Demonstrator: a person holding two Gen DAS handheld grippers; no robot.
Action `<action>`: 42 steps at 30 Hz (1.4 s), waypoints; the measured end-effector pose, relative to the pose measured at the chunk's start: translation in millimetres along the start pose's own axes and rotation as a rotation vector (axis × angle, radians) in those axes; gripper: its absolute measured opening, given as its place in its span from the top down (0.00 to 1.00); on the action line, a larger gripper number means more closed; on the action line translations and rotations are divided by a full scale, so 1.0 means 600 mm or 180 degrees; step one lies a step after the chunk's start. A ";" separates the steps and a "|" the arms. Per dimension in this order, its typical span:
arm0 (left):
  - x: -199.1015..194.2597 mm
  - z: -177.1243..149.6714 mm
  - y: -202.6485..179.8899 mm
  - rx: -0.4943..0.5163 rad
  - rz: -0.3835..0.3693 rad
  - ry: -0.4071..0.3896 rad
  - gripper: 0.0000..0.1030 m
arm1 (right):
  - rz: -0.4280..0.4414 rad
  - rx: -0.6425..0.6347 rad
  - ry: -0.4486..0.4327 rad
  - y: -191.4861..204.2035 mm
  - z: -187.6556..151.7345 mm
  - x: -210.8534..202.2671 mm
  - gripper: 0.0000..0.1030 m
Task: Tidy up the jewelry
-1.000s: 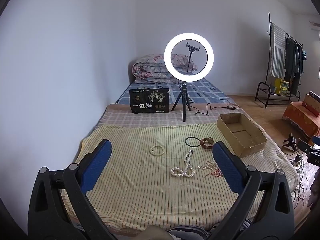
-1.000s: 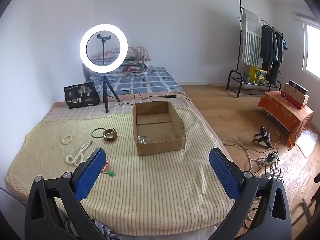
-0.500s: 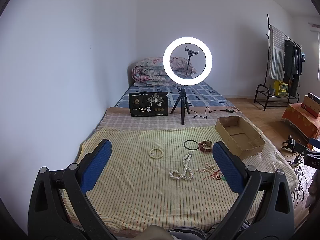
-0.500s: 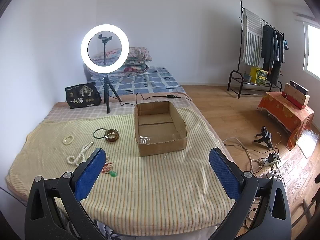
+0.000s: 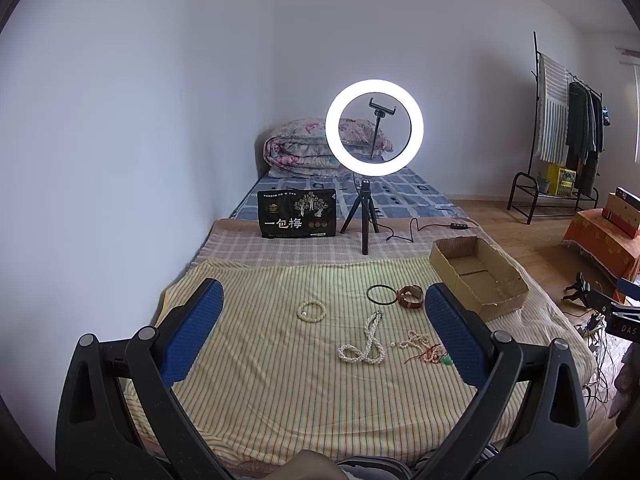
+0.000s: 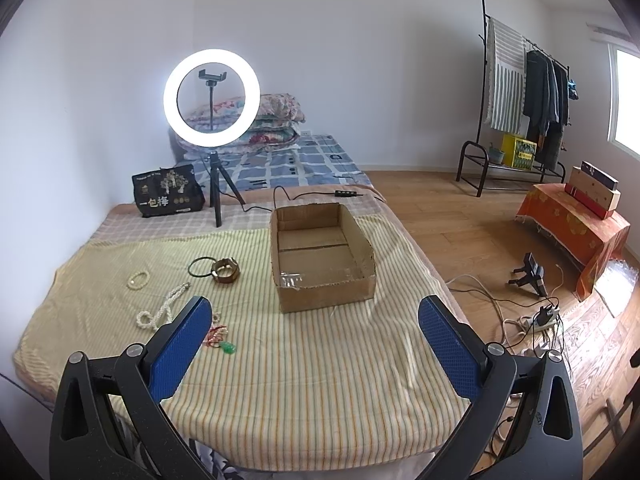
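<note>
Jewelry lies loose on a yellow striped cloth (image 5: 280,380) over a low bed. A small cream bead bracelet (image 5: 311,311) (image 6: 138,279) sits at the left. A long pearl necklace (image 5: 367,340) (image 6: 160,310) lies in a loop, with a black bangle (image 5: 380,294) (image 6: 201,267) and a brown bracelet (image 5: 411,296) (image 6: 225,271) behind it. A tangle of small beads with red cord and a green pendant (image 5: 430,354) (image 6: 225,344) lies nearest. An empty cardboard box (image 5: 476,276) (image 6: 320,256) stands to the right. My left gripper (image 5: 322,304) and right gripper (image 6: 314,318) both hang open above the cloth, holding nothing.
A lit ring light on a tripod (image 5: 374,128) (image 6: 212,98) and a black printed bag (image 5: 298,214) stand behind the cloth, with folded quilts (image 5: 304,152) at the wall. To the right are wooden floor, cables (image 6: 532,320), a clothes rack (image 6: 520,92) and an orange-covered stand (image 6: 572,220).
Both views have shifted slightly: the bed and jewelry sit a little lower and further in the left view. Nothing on the cloth has moved and both grippers stay open.
</note>
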State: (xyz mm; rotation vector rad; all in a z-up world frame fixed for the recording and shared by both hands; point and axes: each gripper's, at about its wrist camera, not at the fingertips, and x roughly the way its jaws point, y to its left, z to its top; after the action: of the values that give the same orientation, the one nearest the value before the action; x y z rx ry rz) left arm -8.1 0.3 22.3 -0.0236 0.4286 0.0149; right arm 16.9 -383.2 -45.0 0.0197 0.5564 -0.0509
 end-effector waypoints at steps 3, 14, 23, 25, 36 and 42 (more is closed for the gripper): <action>-0.002 0.001 0.000 0.0001 -0.0004 -0.0004 0.00 | 0.0000 -0.0004 0.0001 0.001 0.000 -0.001 0.00; -0.002 0.005 0.001 -0.0002 -0.0012 -0.0024 0.00 | 0.0007 -0.0005 0.0011 0.003 0.000 0.000 0.00; -0.004 0.003 -0.002 -0.0005 -0.0006 -0.0029 0.00 | 0.0006 -0.0005 0.0011 0.003 0.001 0.001 0.00; -0.004 0.003 -0.002 -0.0004 -0.0006 -0.0029 0.00 | 0.0007 -0.0006 0.0009 0.004 0.000 0.001 0.00; -0.003 0.003 -0.005 0.0002 -0.0012 -0.0030 0.00 | 0.0004 -0.0007 0.0020 0.005 0.002 0.003 0.00; 0.001 0.005 -0.008 0.0000 -0.0025 -0.0015 0.00 | 0.0003 -0.0019 0.0030 0.003 0.003 0.007 0.00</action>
State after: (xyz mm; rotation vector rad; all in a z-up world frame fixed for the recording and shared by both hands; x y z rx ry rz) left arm -6.0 -4.4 25.0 -0.0251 0.4236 0.0071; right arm 21.3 -381.4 -45.9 0.0144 0.5661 -0.0483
